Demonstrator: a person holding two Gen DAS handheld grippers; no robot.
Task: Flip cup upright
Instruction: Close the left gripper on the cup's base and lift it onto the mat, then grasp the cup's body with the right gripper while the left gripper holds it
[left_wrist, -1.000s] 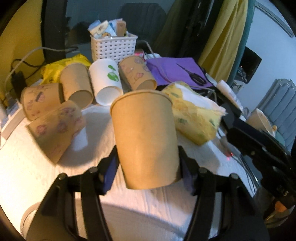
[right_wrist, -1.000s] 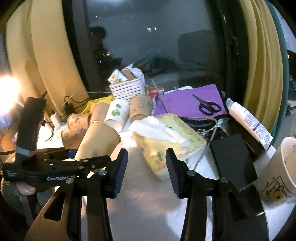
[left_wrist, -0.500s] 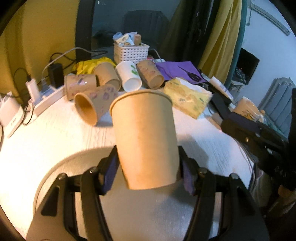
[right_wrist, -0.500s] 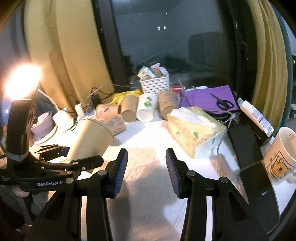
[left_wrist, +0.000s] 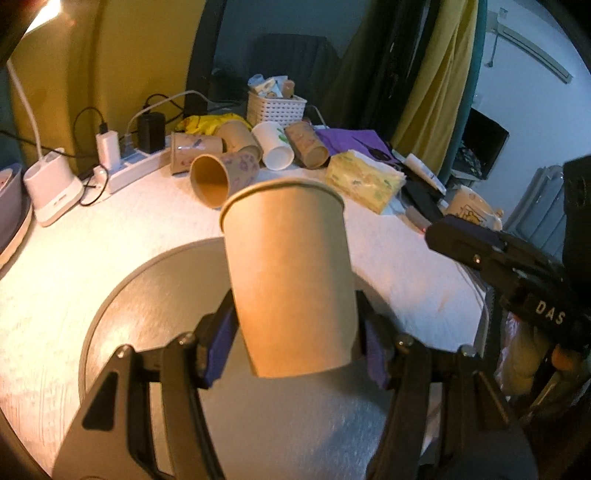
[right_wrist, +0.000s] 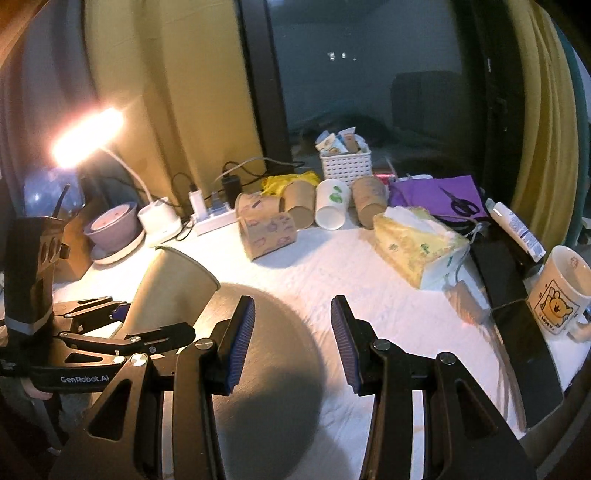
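My left gripper (left_wrist: 297, 345) is shut on a plain brown paper cup (left_wrist: 290, 273), mouth up and nearly upright, held above a round grey mat (left_wrist: 147, 306) on the white table. In the right wrist view the same cup (right_wrist: 170, 291) tilts in the left gripper (right_wrist: 122, 325) at the left. My right gripper (right_wrist: 291, 343) is open and empty over the table, right of the cup. Several other paper cups (left_wrist: 225, 177) lie on their sides at the back.
A yellow tissue pack (right_wrist: 417, 243), a bear mug (right_wrist: 557, 295), a black phone (right_wrist: 517, 332), a purple cloth with scissors (right_wrist: 443, 195), a white basket (right_wrist: 345, 166), a power strip (left_wrist: 125, 170) and a lit lamp (right_wrist: 88, 136) surround the working area.
My left gripper has pulled back from the lying cups with the brown cup, which now hangs over the grey mat. My right gripper has drawn back too and stays open.
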